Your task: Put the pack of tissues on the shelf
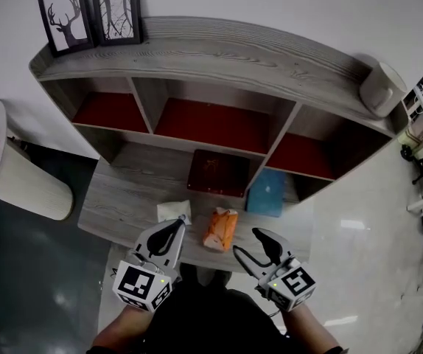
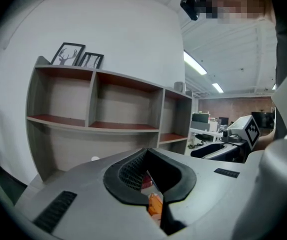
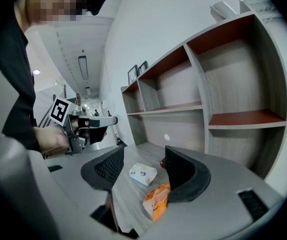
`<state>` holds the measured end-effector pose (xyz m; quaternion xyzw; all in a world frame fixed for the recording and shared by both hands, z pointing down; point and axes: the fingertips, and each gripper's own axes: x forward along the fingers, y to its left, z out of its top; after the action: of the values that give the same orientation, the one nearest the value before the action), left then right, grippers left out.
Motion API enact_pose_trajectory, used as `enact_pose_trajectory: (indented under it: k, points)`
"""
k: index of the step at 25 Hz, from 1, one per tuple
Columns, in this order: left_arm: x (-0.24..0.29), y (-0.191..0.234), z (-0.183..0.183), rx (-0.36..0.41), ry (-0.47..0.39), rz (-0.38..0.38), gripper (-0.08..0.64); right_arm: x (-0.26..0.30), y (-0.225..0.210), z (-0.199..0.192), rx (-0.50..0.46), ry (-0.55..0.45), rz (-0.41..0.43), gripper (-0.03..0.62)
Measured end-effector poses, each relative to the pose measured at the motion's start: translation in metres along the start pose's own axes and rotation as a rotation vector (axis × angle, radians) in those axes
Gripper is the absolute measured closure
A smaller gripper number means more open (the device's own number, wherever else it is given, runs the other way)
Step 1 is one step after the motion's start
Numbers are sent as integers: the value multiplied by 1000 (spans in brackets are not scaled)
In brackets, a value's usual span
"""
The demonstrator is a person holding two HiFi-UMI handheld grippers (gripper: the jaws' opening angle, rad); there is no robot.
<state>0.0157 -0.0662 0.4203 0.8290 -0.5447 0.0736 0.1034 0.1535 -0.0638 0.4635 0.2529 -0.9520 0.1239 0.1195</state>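
Judging by how things lie, the task is at its start: nothing is lifted and nothing is placed.

Task item: a white pack of tissues (image 1: pixel 174 211) lies flat on the table (image 1: pixel 123 198), near the front edge. An orange packet (image 1: pixel 221 229) lies near it, towards the table's right, also by the front edge; the two do not touch. The orange packet may hold tissues as well, so which pack is meant cannot be settled.

Left gripper (image 1: pixel 180 223): closed, with nothing between its jaws. Its tip is just beside the white pack; contact cannot be confirmed.

Right gripper (image 1: pixel 245 240): open, jaws wide apart, gripping nothing. It is at the front edge, just beside the orange packet on that packet's right. In the right gripper view both packs show on the table ahead between the jaws, the orange one nearer; neither is touched.

Shelf (image 1: pixel 211 124): three red-floored compartments above the back of the table, all bare as far as visible. A dark red box (image 1: pixel 218 172) and a blue item (image 1: pixel 267 192) sit on the table beneath them, at the back edge.

Outstanding: close on a pack, lift it, carry it up and back into a compartment, release. The open right gripper appears the better placed to take a pack.
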Motion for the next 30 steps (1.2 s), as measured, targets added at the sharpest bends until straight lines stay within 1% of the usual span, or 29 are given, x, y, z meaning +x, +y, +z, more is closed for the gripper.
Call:
enact_pose_trajectory:
  k: [4,11,15,19,25,30]
  points:
    - [14,8,-4,-9,16,-36,546,19,-4,-19,9,69,-4,374]
    - [33,13,-17,-31,44,-87,546,50,-11,-62,63,184,-26,360]
    - [42,18,-26,-48,60,-95,546,61,-17,-91,99,251,-43,359]
    - [49,22,-33,-64,67,-102,546,70,-23,-124,123,324,-42,359]
    - [55,25,-45,-81,87,-110,546,84,-27,-169,135,427,-29,359]
    - [54,23,-57,-93,106,-118,546,93,-25,-196,142,478,-27,359]
